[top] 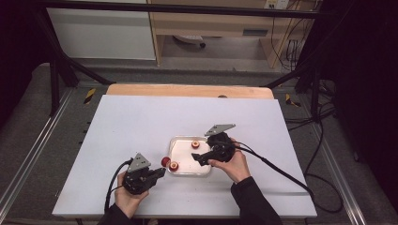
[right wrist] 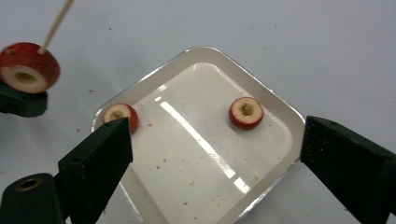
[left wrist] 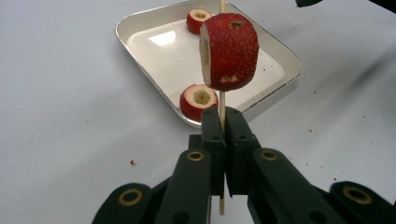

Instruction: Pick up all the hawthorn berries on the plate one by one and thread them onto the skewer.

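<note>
White table (top: 141,126), no readable writing; left fingers (left wrist: 223,122) clamp skewer (left wrist: 222,100); right fingers (right wrist: 212,154) spread over tray (right wrist: 289,119).

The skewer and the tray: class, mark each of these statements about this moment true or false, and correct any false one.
1. The left gripper is shut on the wooden skewer. True.
2. Three fruit slices are threaded on the skewer. False: one red fruit slice is on it.
3. Two cored slices lie in the white tray. True.
4. The right gripper holds a slice. False: its jaws stand open over the tray with nothing between them.
</note>
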Demonstrator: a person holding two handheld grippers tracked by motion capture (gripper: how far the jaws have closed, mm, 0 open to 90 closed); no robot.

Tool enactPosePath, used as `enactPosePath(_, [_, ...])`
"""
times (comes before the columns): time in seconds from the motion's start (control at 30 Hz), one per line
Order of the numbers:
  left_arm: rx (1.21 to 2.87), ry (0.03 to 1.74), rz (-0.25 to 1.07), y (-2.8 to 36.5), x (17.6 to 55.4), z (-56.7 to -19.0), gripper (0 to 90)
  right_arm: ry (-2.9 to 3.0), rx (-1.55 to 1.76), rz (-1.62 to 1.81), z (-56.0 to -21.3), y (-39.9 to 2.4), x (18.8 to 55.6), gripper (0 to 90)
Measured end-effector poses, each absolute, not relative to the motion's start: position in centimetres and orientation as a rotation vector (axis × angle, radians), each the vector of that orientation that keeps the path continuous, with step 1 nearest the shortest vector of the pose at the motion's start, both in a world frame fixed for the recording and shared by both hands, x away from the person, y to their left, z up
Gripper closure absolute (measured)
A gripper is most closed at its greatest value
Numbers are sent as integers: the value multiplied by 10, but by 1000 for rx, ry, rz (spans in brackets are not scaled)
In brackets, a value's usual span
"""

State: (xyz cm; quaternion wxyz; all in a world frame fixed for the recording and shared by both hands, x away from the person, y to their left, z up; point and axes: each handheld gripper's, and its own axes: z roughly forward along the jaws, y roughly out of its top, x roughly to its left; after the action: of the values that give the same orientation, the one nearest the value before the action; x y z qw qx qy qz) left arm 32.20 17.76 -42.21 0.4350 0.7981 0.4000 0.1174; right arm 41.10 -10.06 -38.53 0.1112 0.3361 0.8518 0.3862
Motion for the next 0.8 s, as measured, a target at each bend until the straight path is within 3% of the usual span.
enactPosePath(0.43, [1997,986,297,179,323,-422,880,2621,895,955,-388,-96,441,78])
enactPosePath(0.8, [2002,979,288,179,323,-423,879,2717,856,830,-392,-85,470,130])
